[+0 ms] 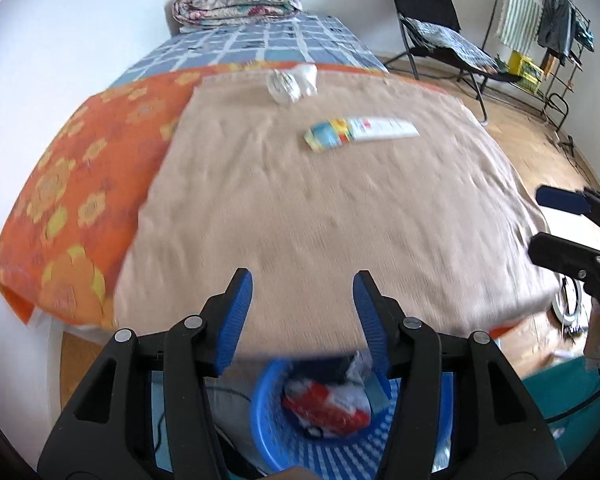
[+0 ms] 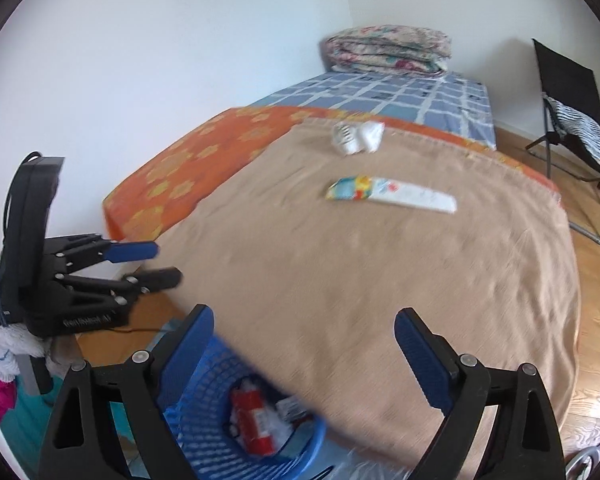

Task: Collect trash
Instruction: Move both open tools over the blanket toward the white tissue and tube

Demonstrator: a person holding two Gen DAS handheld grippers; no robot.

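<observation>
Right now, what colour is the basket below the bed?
Blue basket, clearest in the right wrist view.

Blurred white lettering on the left hand-held gripper (image 2: 156, 264) is unreadable.

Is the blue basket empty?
No, the blue basket on the floor by the bed already holds trash, including a red and white wrapper.

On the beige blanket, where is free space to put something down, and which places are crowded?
The beige blanket is bare from its near edge up to the long wrapper. Between the wrapper and the white crumpled trash only a narrow strip is free. The blue basket below the near edge is crowded with trash.
</observation>
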